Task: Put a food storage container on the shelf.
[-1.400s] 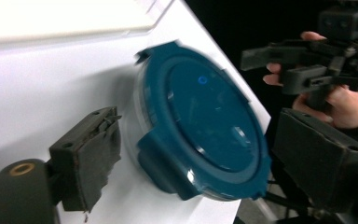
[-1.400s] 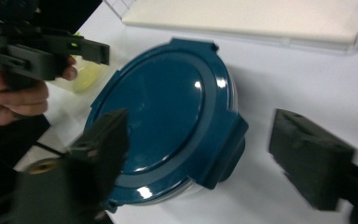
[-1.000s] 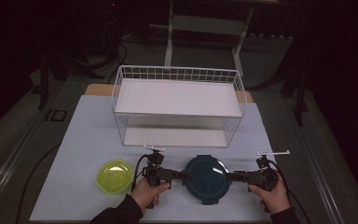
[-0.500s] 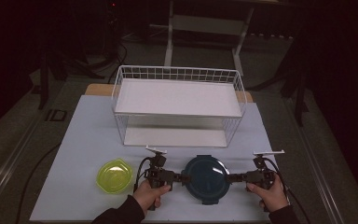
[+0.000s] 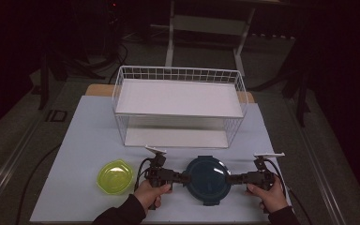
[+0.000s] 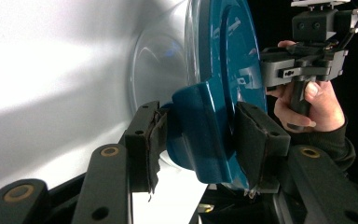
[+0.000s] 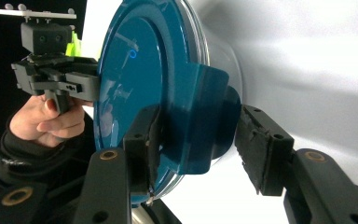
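Observation:
A round clear container with a dark teal lid [image 5: 207, 177] stands at the table's front, between my two grippers. My left gripper [image 5: 183, 178] holds the lid's left clip tab [image 6: 200, 126]. Its jaws have just been closing, and both pads [image 6: 151, 140] press on the tab. From the opposite side my right gripper [image 5: 232, 178] has the right clip tab [image 7: 200, 130] between its jaws. They too have just been closing and now rest against the tab. Both grippers lie level, pointing at each other. The container sits flat on the white table [image 5: 89, 140].
A yellow-green lidded container [image 5: 116, 176] sits left of the left hand. A white wire rack [image 5: 178, 98] with two shelves stands behind, across the middle of the table. The table's front edge runs just under the hands. The floor around is dark.
Both pairs of jaws have narrowed onto the lid's side tabs. The right hand has shifted slightly inward. The teal-lidded container has not moved.

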The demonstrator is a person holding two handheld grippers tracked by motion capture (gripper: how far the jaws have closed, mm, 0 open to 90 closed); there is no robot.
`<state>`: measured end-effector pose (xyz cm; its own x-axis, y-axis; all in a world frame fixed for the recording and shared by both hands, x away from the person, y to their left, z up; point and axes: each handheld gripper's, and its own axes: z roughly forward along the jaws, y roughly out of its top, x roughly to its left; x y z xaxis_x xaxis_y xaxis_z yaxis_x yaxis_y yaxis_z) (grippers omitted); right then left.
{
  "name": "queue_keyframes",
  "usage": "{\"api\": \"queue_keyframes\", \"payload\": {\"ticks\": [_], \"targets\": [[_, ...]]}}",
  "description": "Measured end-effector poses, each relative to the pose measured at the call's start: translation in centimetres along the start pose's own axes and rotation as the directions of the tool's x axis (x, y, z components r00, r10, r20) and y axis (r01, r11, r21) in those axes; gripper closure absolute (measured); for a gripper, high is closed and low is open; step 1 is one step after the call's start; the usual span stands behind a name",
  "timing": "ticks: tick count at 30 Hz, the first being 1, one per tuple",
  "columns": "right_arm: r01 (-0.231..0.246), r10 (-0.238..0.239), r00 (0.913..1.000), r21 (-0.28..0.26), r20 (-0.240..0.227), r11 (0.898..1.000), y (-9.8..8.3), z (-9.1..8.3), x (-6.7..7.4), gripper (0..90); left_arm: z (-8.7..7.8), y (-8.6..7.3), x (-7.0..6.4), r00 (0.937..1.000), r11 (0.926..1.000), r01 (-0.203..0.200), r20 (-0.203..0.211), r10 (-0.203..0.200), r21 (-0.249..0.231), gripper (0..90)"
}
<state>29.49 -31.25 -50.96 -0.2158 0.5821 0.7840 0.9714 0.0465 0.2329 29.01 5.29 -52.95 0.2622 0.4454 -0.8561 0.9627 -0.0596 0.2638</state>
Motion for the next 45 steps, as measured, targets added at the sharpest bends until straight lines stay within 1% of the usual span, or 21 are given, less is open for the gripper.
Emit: {"api": "queue_keyframes", "payload": {"ticks": [5,7,10,11,14,18,20,21,23,24,25,26,27,28,30,32,33,34,37,40,45], "targets": [[-0.009,0.009,0.9999,-0.020,0.009,1.000,-0.2,0.0,0.2,51.3,-0.1,-0.2,-0.2,0.9999,0.9999,-0.010,-0.002,0.010,-0.001,52.6],[-0.010,0.011,0.9999,-0.025,0.011,1.000,-0.3,0.0,0.3,51.8,-0.1,-0.3,-0.4,0.9996,0.9997,-0.026,-0.007,0.026,-0.004,52.6],[-0.004,0.005,0.9995,-0.029,0.031,1.000,-0.5,-0.1,0.6,52.4,-0.2,-0.6,-0.9,0.9977,0.9980,-0.062,-0.028,0.062,-0.010,52.6],[0.003,-0.002,0.9994,-0.030,0.036,1.000,-0.6,-0.2,0.7,52.6,-0.2,-0.6,-1.0,0.9973,0.9977,-0.067,-0.030,0.067,-0.009,52.6],[0.004,-0.003,0.9991,-0.027,0.043,1.000,-0.7,-0.4,1.0,53.2,-0.3,-0.6,-1.2,0.9982,0.9985,-0.055,-0.023,0.055,-0.003,52.6],[0.013,-0.012,0.9991,-0.026,0.042,1.000,-0.9,-0.5,1.1,53.9,-0.4,-0.7,-1.6,0.9971,0.9973,-0.073,-0.023,0.073,0.006,52.8],[0.012,-0.011,0.9992,-0.026,0.038,1.000,-1.0,-0.6,1.1,54.1,-0.5,-0.6,-1.7,0.9974,0.9975,-0.070,-0.020,0.070,0.008,52.8],[0.016,-0.015,0.9993,-0.030,0.034,0.999,-1.1,-0.6,1.2,54.2,-0.6,-0.6,-1.7,0.9984,0.9985,-0.055,-0.015,0.055,0.004,52.8],[0.032,-0.031,0.9989,-0.028,0.036,0.999,-1.2,-0.6,1.4,54.4,-0.9,-0.4,-1.7,0.9982,0.9982,-0.059,-0.012,0.059,-0.008,52.8],[0.037,-0.036,0.9988,-0.032,0.034,0.999,-1.2,-0.6,1.6,54.5,-0.9,-0.2,-2.1,0.9971,0.9974,-0.072,-0.023,0.072,-0.002,52.6],[0.054,-0.053,0.9982,-0.025,0.028,0.998,-1.2,-0.5,2.0,55.4,-0.9,-0.2,-2.3,0.9951,0.9962,-0.087,-0.047,0.087,-0.001,48.7],[0.062,-0.062,0.9979,-0.024,0.016,0.998,-1.2,-0.5,2.4,55.4,-0.8,-0.2,-2.3,0.9951,0.9965,-0.084,-0.051,0.084,0.008,47.3],[0.088,-0.087,0.9952,-0.027,0.046,0.996,-1.1,-0.6,2.9,55.4,-0.7,-0.2,-2.2,0.9962,0.9974,-0.071,-0.050,0.072,0.015,47.1],[0.084,-0.082,0.9946,-0.033,0.063,0.996,-1.0,-0.6,3.1,55.5,-0.4,-0.3,-2.1,0.9972,0.9984,-0.051,-0.053,0.052,0.023,46.7],[0.083,-0.080,0.9932,-0.037,0.085,0.996,-0.6,-0.7,3.2,55.6,-0.1,-0.5,-1.9,0.9967,0.9979,-0.057,-0.055,0.059,0.028,45.9],[0.072,-0.069,0.9943,-0.031,0.081,0.997,-0.6,-0.6,3.1,55.7,-0.1,-0.5,-1.9,0.9971,0.9981,-0.054,-0.052,0.055,0.032,46.0],[0.074,-0.071,0.9941,-0.030,0.082,0.997,-0.6,-0.6,3.1,55.7,-0.4,-0.5,-1.8,0.9974,0.9980,-0.058,-0.041,0.059,0.025,46.0],[0.068,-0.066,0.9953,-0.033,0.070,0.997,-0.8,-0.6,3.1,55.7,-0.5,-0.3,-1.8,0.9976,0.9982,-0.057,-0.038,0.057,0.021,46.7],[0.077,-0.074,0.9955,-0.050,0.060,0.996,-0.7,-0.7,3.3,55.7,-1.1,0.1,-2.5,0.9959,0.9969,-0.078,-0.045,0.079,0.009,47.2],[0.088,-0.086,0.9951,-0.061,0.049,0.994,-0.3,-1.2,3.9,55.7,-1.7,0.4,-3.2,0.9957,0.9963,-0.086,-0.035,0.086,-0.004,48.2],[0.100,-0.097,0.9943,-0.083,0.043,0.992,0.1,-1.8,4.7,55.8,-2.3,0.9,-4.0,0.9940,0.9944,-0.104,-0.038,0.103,-0.020,48.3]]}}
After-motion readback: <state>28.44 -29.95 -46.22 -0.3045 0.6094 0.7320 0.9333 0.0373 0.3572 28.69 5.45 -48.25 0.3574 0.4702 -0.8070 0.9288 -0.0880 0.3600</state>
